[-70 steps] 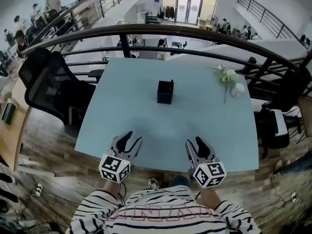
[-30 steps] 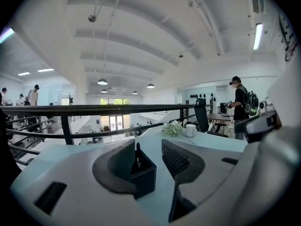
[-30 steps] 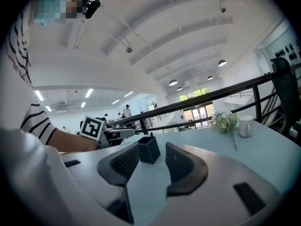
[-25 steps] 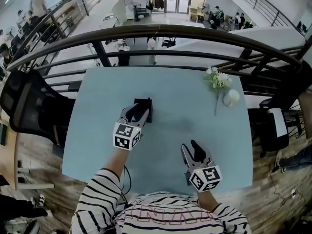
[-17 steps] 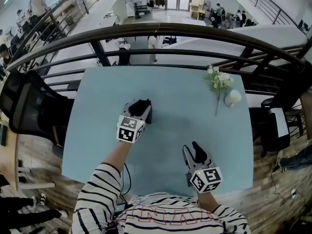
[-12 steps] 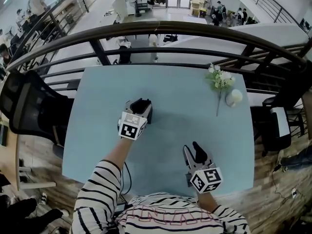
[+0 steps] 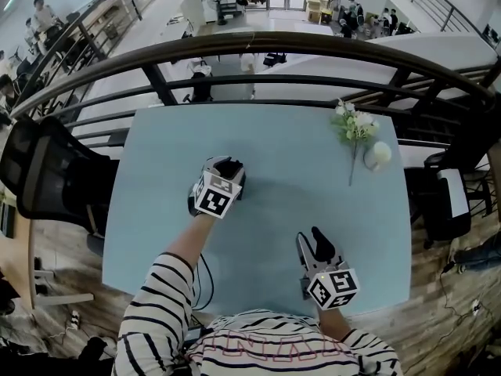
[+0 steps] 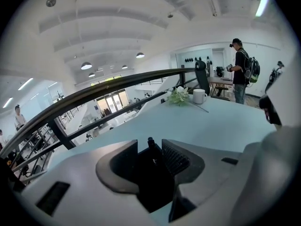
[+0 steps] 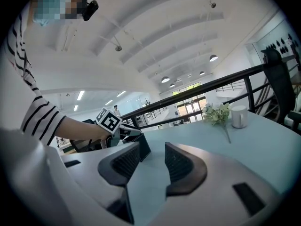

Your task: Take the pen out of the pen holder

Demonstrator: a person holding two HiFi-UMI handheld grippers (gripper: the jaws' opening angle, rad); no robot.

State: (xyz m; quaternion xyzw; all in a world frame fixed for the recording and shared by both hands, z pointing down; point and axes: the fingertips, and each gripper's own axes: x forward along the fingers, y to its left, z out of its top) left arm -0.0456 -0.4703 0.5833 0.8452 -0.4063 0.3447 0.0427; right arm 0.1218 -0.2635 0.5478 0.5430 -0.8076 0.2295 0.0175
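Note:
The black square pen holder [image 8: 151, 180] stands left of the middle of the pale blue table [image 7: 305, 175]. In the head view my left gripper [image 7: 226, 168] hangs right over the pen holder [image 7: 238, 181] and hides most of it. In the left gripper view my left gripper [image 8: 149, 145] is open, its jaws straddling the holder's top. The dark pen [image 8: 150, 142] sticks up in the gap between them, touching neither jaw. My right gripper [image 7: 311, 240] rests open and empty near the table's front edge. The right gripper view shows the holder [image 9: 142, 147] past my right gripper [image 9: 153, 148].
A sprig of white flowers [image 7: 354, 127] and a white cup [image 7: 378, 155] lie at the table's far right corner. A dark railing [image 7: 258, 49] runs behind the table. A black office chair [image 7: 43, 171] stands at its left. A person with a backpack [image 8: 243, 69] stands far off.
My left gripper went from the table's front edge out to the pen holder, then tipped down over its top. The right gripper stayed near the front edge.

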